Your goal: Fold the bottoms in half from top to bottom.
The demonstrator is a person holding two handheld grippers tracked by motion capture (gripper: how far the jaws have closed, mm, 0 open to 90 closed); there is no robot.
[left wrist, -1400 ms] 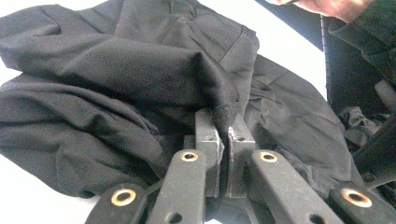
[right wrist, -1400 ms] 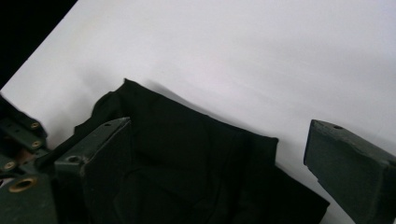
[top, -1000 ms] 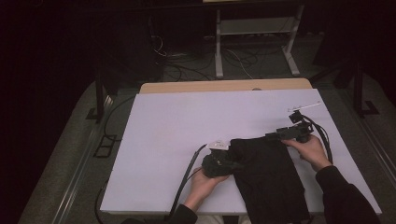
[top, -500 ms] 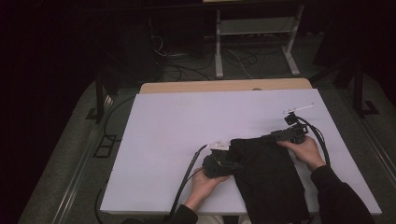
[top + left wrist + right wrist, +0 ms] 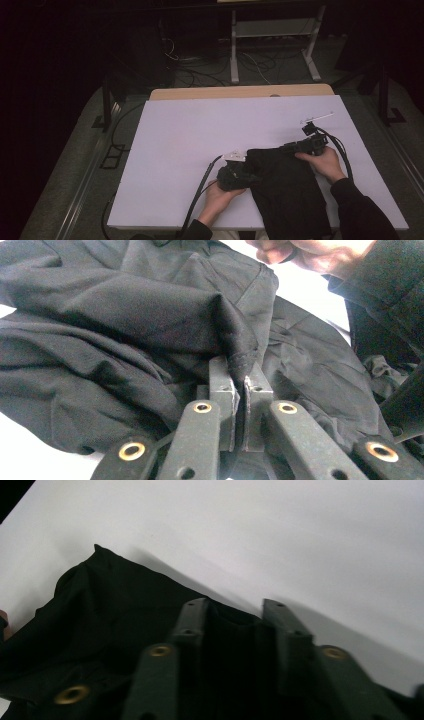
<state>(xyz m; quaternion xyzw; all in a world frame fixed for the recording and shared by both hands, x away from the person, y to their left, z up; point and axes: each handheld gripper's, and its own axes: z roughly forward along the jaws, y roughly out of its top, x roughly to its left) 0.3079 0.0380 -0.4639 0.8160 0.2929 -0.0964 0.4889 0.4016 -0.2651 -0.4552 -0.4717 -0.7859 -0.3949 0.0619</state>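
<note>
Okay, quick pass.
Thing: black crumpled fabric garment (image 5: 287, 192), lying on the white flat surface (image 5: 200, 140) at its near right part, hanging a bit over the near edge.
Left hand-held gripper (image 5: 239, 390): at the garment's left edge, jaws pinched tight on a raised fold of the cloth.
Right hand-held gripper (image 5: 234, 620): at the garment's far right corner; jaws have just been closing, cloth edge sits between them, a gap shows, pads not clearly pressing yet.
Step in hand: likely securing two corners to lift, spread or fold the garment.
How to do it well: finish the right-side closure on a full bite of hem, not a thin edge; keep the left pinch firm; then pull both corners apart evenly so the cloth goes taut without slipping.
Risk: a shallow right grip could let the corner drop.
Containers: no container near the garment; nothing to report inside one.
Right hand (image 5: 325, 162): just right of the garment's far corner.
</note>
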